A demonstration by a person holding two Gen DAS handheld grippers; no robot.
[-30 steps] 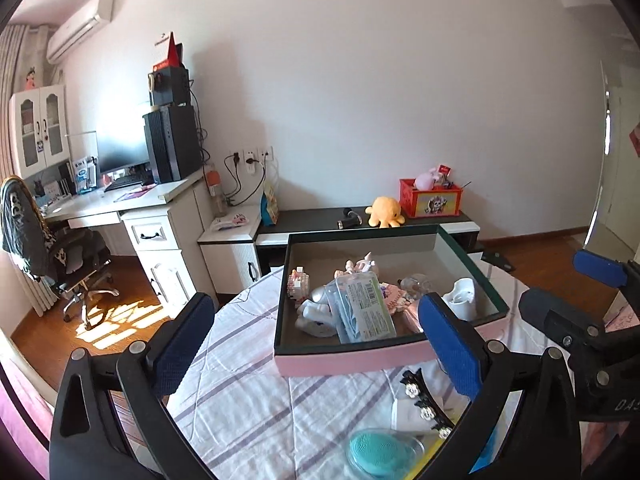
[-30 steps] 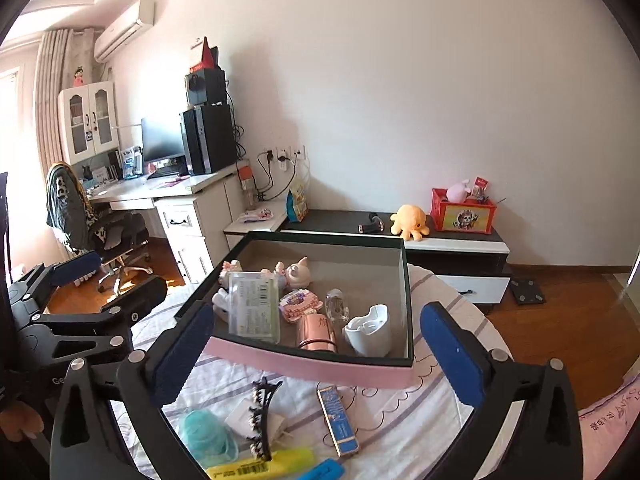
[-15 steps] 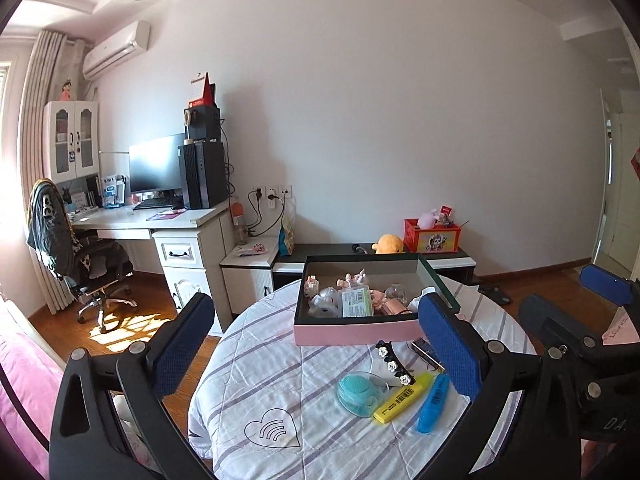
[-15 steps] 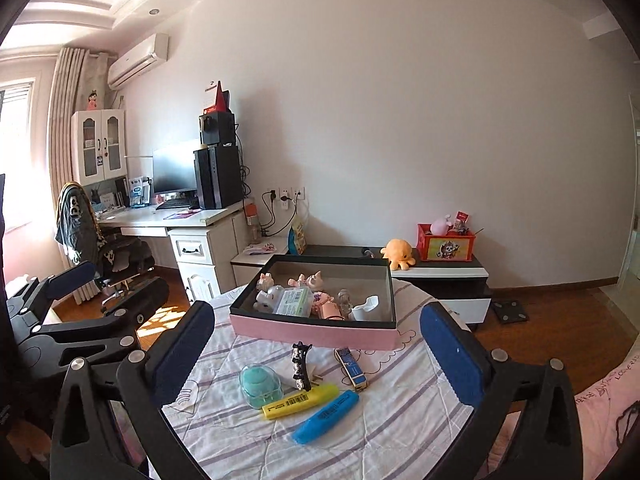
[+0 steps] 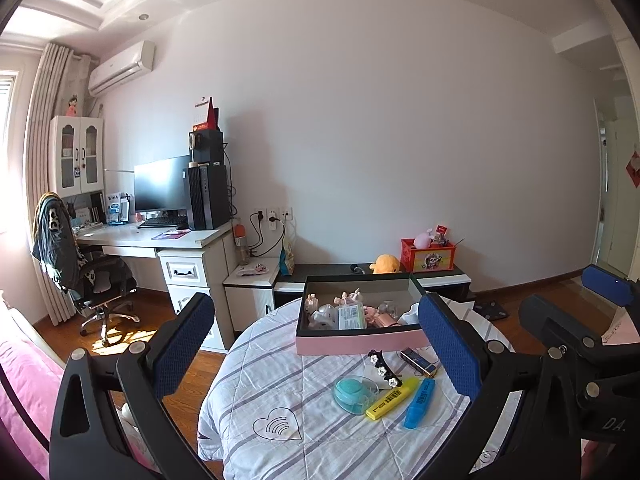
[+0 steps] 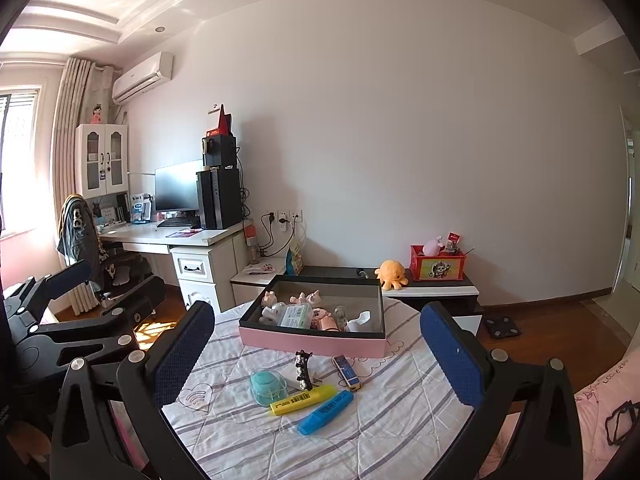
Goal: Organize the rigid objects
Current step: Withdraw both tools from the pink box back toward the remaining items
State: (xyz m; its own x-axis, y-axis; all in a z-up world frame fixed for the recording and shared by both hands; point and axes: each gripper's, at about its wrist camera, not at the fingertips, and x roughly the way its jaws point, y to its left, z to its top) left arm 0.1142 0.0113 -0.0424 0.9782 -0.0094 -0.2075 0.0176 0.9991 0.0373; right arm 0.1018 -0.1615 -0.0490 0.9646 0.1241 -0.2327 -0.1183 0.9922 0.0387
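both claws stand wide apart and hold nothing. the left claw (image 5: 316, 344) fills the lower part of the left wrist view, its blue pads touching nothing; the right claw (image 6: 316, 352) frames the lower part of the right wrist view the same way, with the left one showing again at the left edge. between the right claw's fingers, in the lower middle of the frame, a round table (image 6: 400, 412) with a striped cloth carries a pink box (image 6: 312, 340) holding small toys and a packet. nearer the camera, outside the box, lie a teal round case (image 6: 266, 388), a black hair clip (image 6: 303, 368), a small blue tin (image 6: 346, 372), a yellow marker (image 6: 303, 399) and a blue marker (image 6: 326, 412), all well apart from the pads
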